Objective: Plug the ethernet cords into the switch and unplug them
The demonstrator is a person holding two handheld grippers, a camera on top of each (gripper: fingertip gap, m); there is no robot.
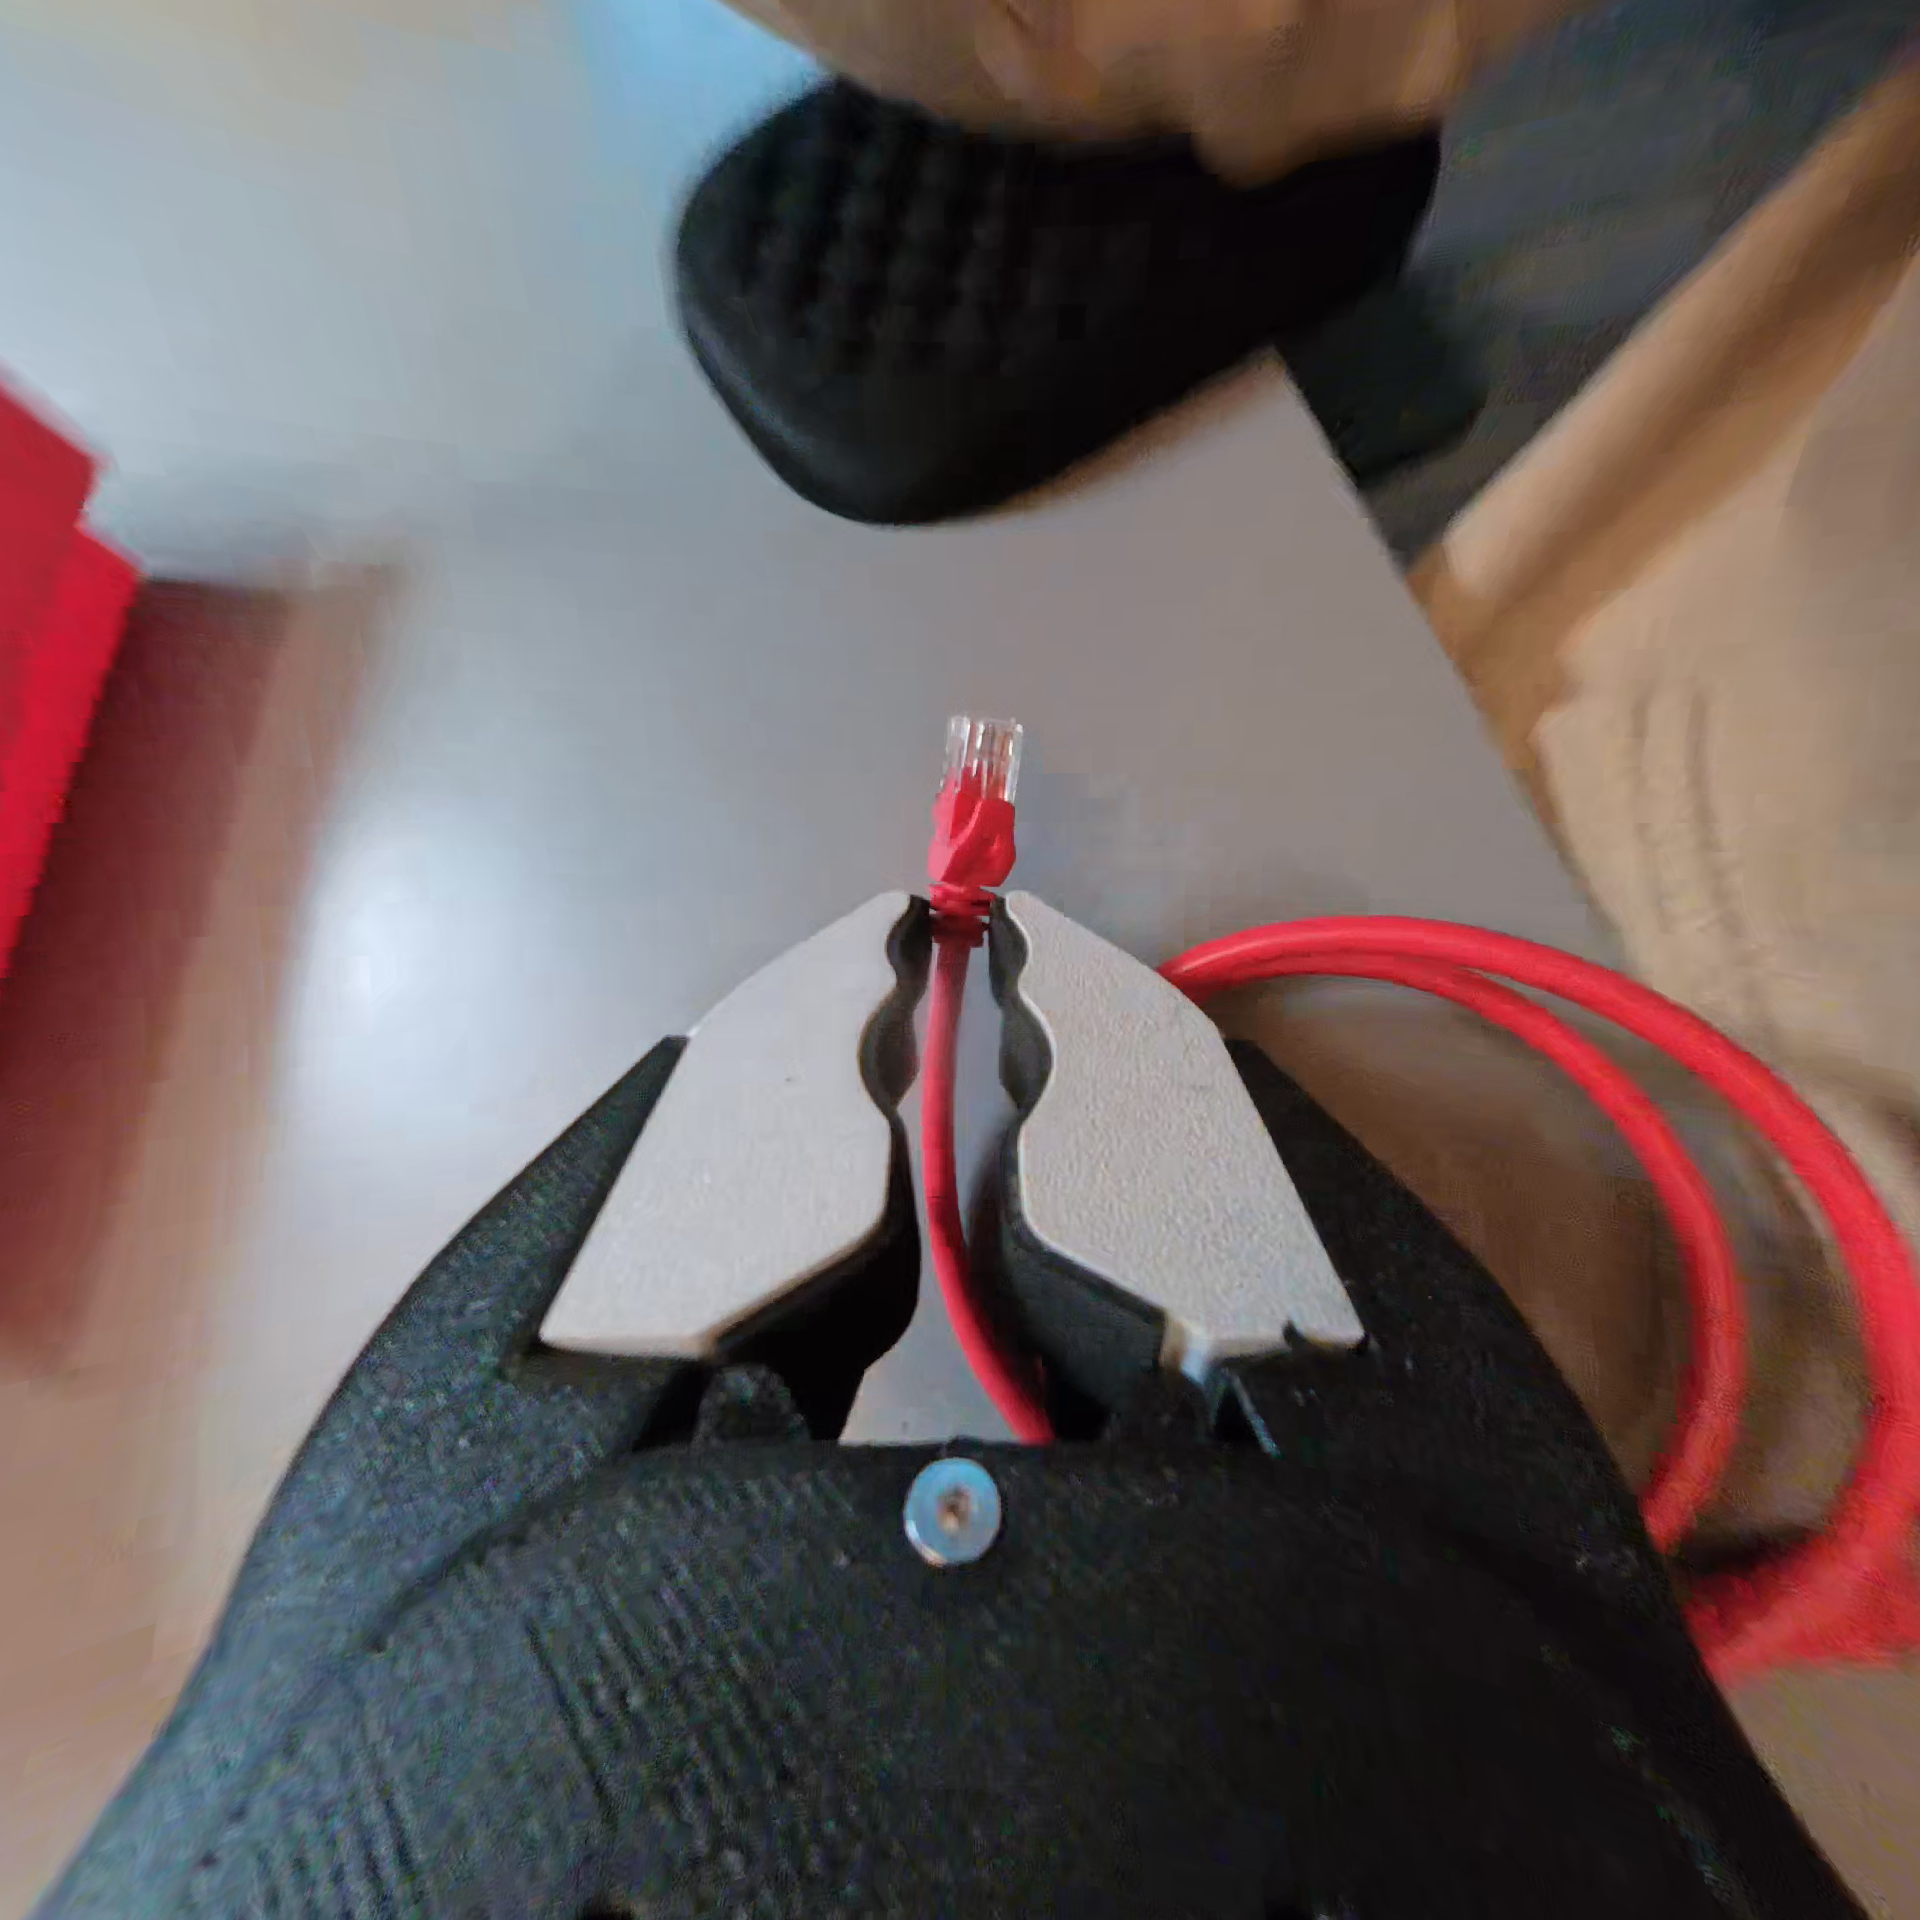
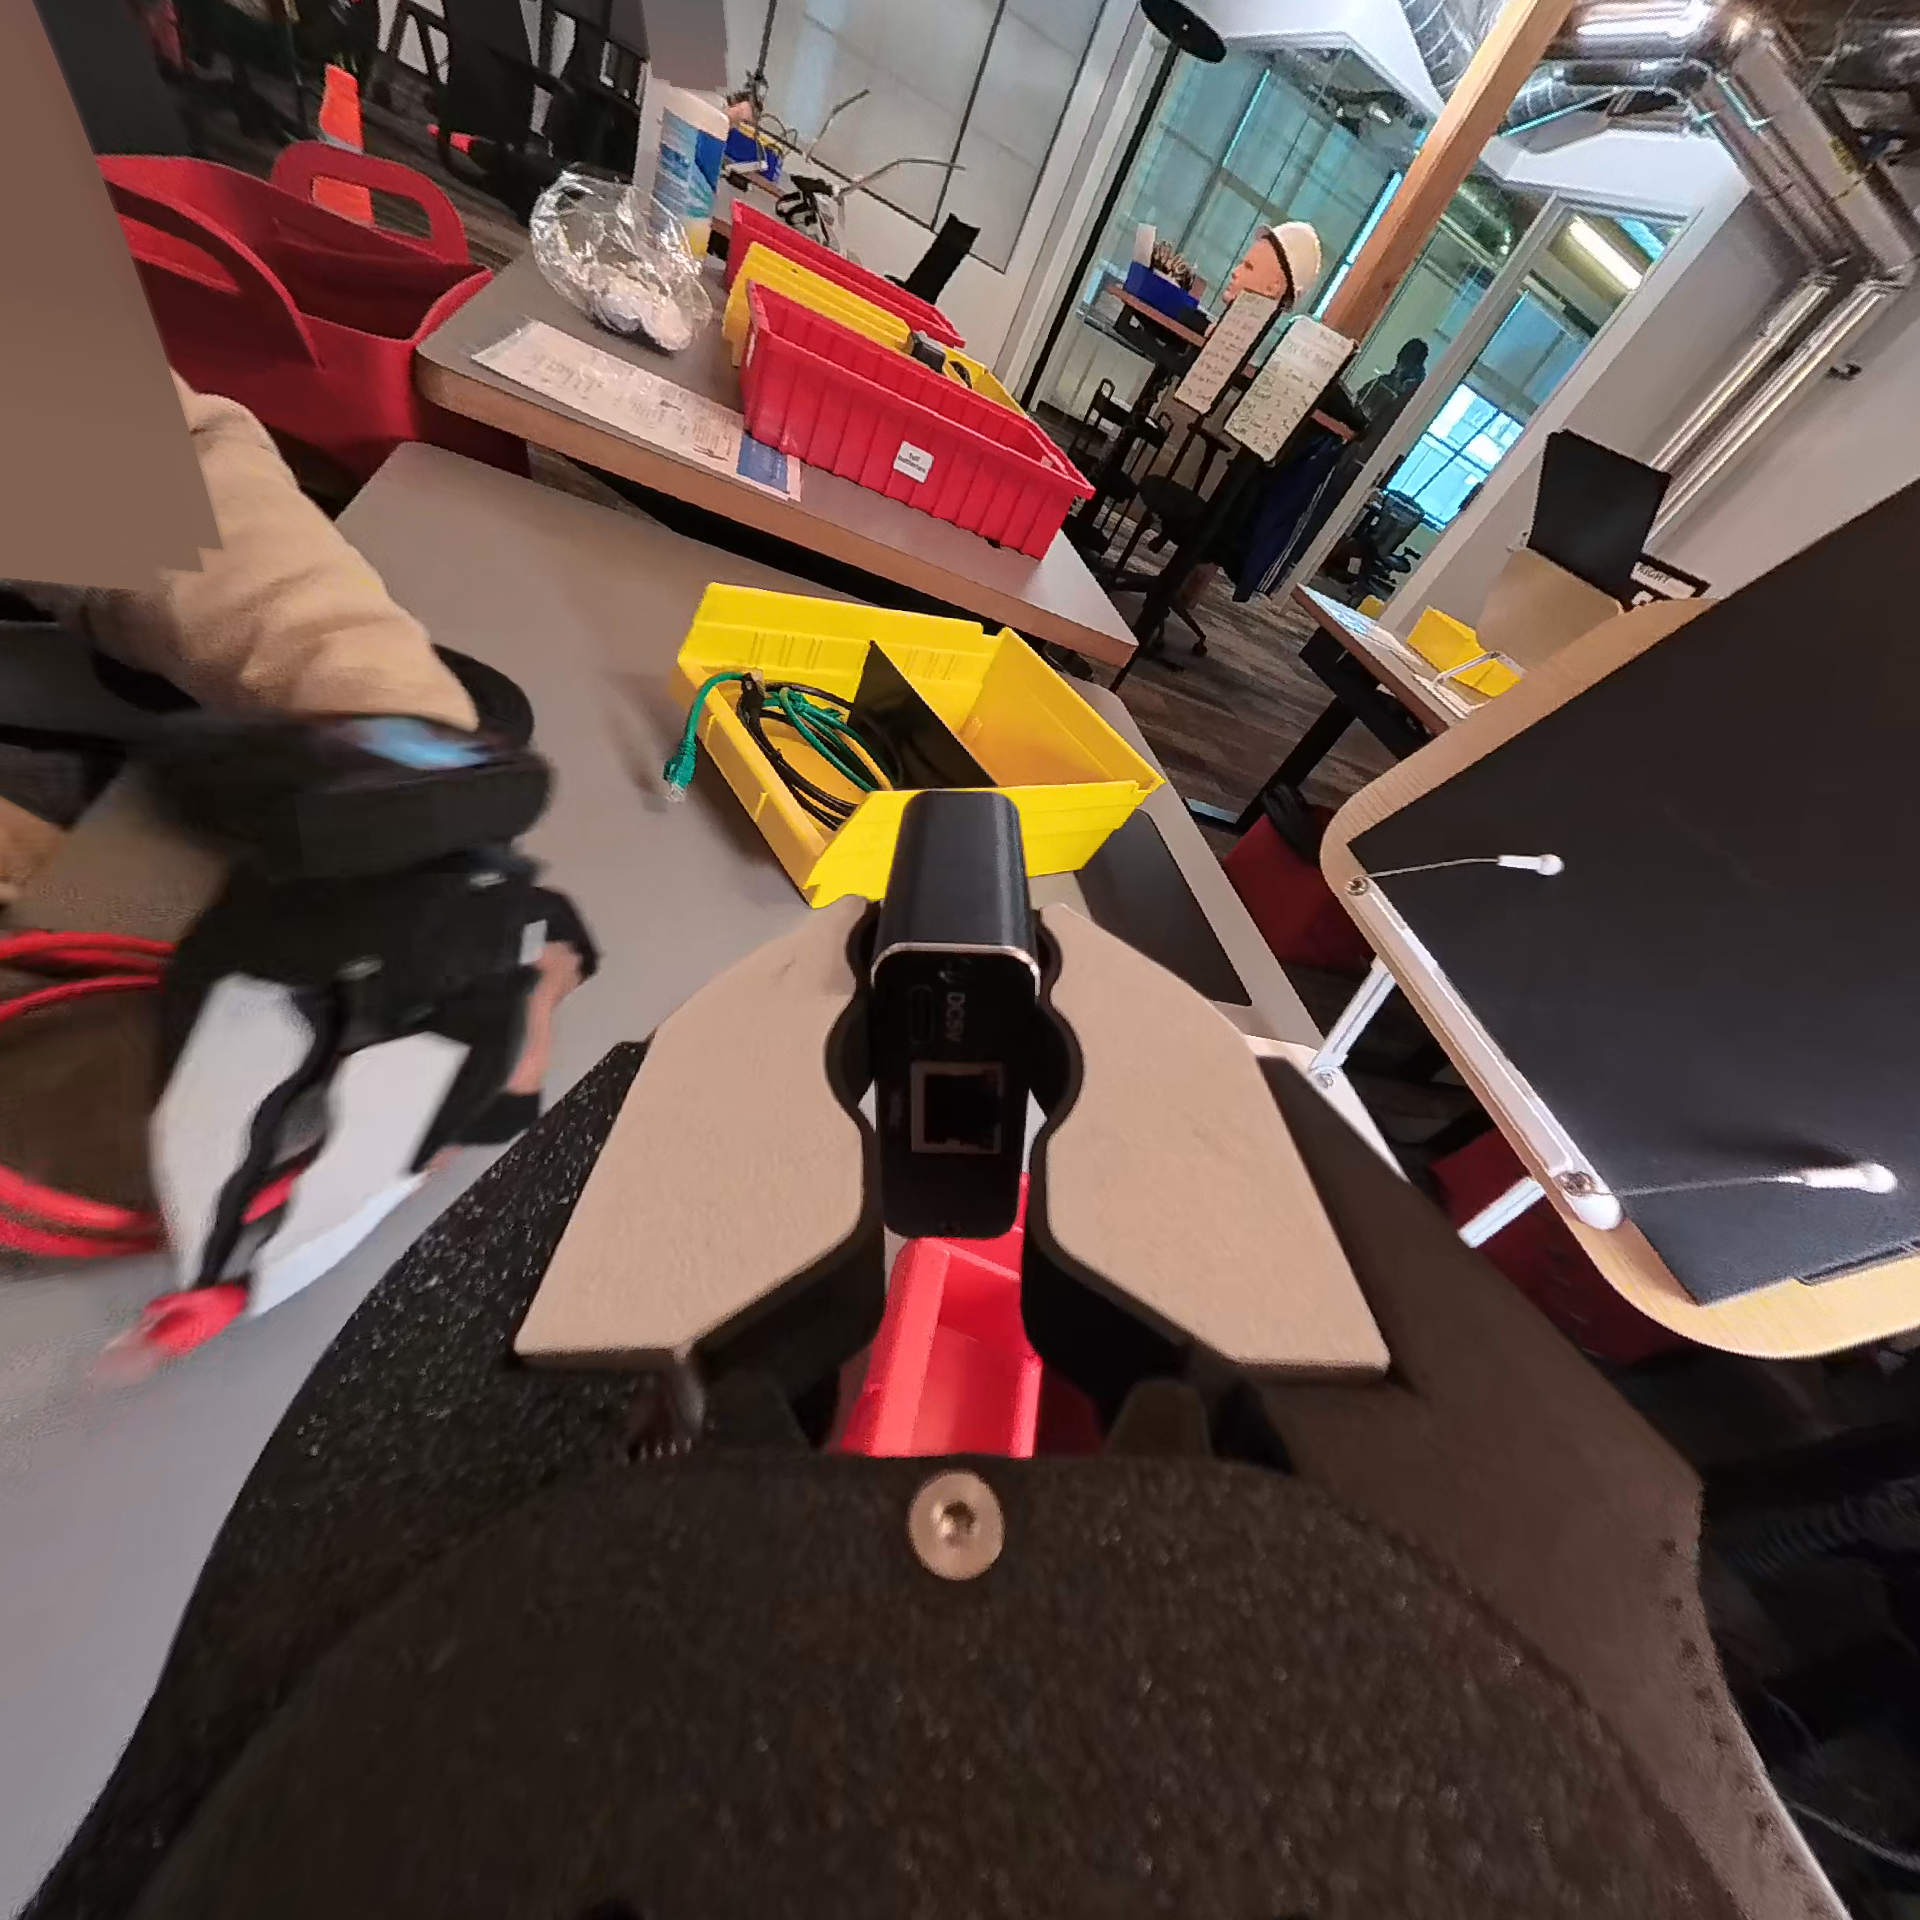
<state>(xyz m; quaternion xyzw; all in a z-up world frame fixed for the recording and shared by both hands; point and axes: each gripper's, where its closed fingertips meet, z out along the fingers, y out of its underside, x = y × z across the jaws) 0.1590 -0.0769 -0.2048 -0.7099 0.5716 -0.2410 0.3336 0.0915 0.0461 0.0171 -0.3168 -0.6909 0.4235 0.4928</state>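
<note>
My left gripper (image 1: 961, 912) is shut on a red ethernet cord (image 1: 948, 1091), just behind its clear plug (image 1: 982, 756), which sticks out past the fingertips above the grey table (image 1: 520, 727). The cord loops off to the right (image 1: 1621, 997). My right gripper (image 2: 954, 935) is shut on a small black switch (image 2: 954, 997), held upright with an empty port (image 2: 956, 1107) facing the camera. In the right wrist view the left gripper (image 2: 208, 1288) shows blurred at the left with the red plug (image 2: 171, 1325) at its tip, apart from the switch.
A yellow bin (image 2: 1049, 717) beyond the switch holds green (image 2: 821, 717) and black cords. Red bins (image 2: 904, 426) sit on a farther table. A red object (image 1: 52, 665) lies left. The other gripper's black body (image 1: 987, 322) hangs blurred above the plug. A black panel (image 2: 1662, 862) stands right.
</note>
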